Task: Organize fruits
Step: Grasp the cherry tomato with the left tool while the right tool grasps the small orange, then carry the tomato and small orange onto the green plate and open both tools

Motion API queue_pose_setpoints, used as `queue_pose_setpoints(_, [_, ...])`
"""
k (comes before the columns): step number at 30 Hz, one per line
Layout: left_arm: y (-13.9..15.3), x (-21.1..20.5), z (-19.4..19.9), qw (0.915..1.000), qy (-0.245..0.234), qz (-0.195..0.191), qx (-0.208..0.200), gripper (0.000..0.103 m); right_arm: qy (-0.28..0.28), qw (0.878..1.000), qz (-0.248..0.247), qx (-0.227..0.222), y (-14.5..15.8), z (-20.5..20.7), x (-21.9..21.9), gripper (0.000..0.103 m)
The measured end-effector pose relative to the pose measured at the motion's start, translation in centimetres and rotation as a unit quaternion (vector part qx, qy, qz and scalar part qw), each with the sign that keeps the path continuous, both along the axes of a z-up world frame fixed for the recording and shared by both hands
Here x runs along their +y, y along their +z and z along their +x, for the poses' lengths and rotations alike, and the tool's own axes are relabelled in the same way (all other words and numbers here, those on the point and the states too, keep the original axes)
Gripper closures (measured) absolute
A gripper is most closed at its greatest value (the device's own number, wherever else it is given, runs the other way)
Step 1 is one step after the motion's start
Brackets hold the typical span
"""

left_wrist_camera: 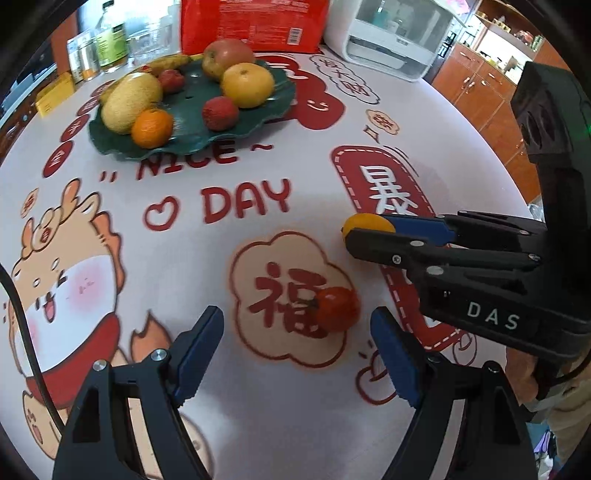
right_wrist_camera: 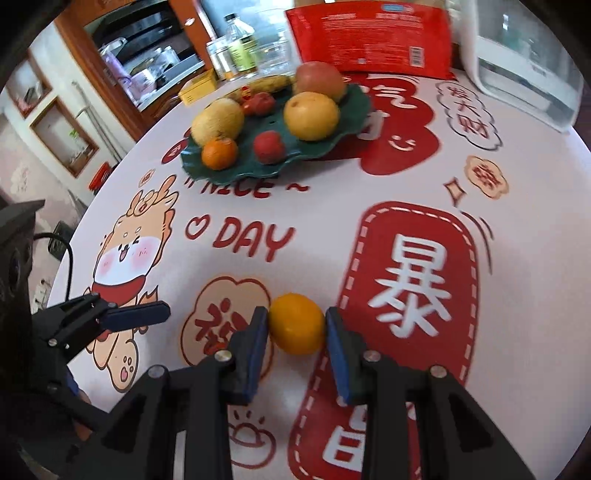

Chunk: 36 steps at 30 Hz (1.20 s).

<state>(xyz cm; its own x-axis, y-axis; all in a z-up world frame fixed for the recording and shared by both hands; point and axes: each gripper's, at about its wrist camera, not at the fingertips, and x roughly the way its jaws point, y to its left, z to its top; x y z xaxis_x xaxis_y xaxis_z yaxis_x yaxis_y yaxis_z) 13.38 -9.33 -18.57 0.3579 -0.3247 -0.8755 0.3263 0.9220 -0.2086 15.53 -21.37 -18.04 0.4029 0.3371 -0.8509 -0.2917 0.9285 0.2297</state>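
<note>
My right gripper [right_wrist_camera: 295, 322] is shut on a small yellow-orange citrus fruit [right_wrist_camera: 297, 328], its blue pads pressing both sides just above the printed tablecloth. The left wrist view shows the same fruit [left_wrist_camera: 365, 220] peeking out above that gripper [left_wrist_camera: 364, 232]. My left gripper [left_wrist_camera: 297, 321] is open and low over the cloth. A small red tomato-like fruit [left_wrist_camera: 338, 308] lies just ahead of its right finger, touching neither pad. A dark green wavy plate [left_wrist_camera: 122, 149] [right_wrist_camera: 258, 173] at the back holds a melon, an orange, an apple, a large yellow fruit, red fruits and a banana.
Behind the plate stand a red bag [left_wrist_camera: 255, 22], a white appliance [left_wrist_camera: 391, 40], bottles [left_wrist_camera: 110, 40], a glass bowl [left_wrist_camera: 151, 40] and a yellow box [left_wrist_camera: 55, 96]. The round table's edge curves down the right, with wooden cabinets [left_wrist_camera: 480, 92] beyond. A left gripper finger [right_wrist_camera: 136, 315] shows at left.
</note>
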Motion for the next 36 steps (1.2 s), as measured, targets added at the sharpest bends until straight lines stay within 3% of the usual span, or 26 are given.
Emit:
queue_pose_setpoints(10, [-0.4,-2.3,0.0,0.9995,-0.031,-0.012,0.001,0.071,-0.034,0.999,0.004,-0.002,0.5,-0.9,-2.2,0.071])
queue_pose_setpoints(21, [0.7,-0.3,0.1,0.9995,-0.021,-0.023,-0.004,0.073,-0.025,1.000,0.004,-0.004,1.1,-1.4,-0.9,0.071])
queue_pose_setpoints(33, [4.3,5.3,2.4,0.9990,0.022,-0.008,-0.039,0.074,0.003,1.000,0.018,-0.025,3.5,0.4,3.4,0.071])
queue_pose_setpoints(36, [5.9,6.8,3.4,0.9982,0.027,-0.002,-0.053,0.078,0.007,0.999,0.019,-0.037,4.7,1.2,4.3,0.071])
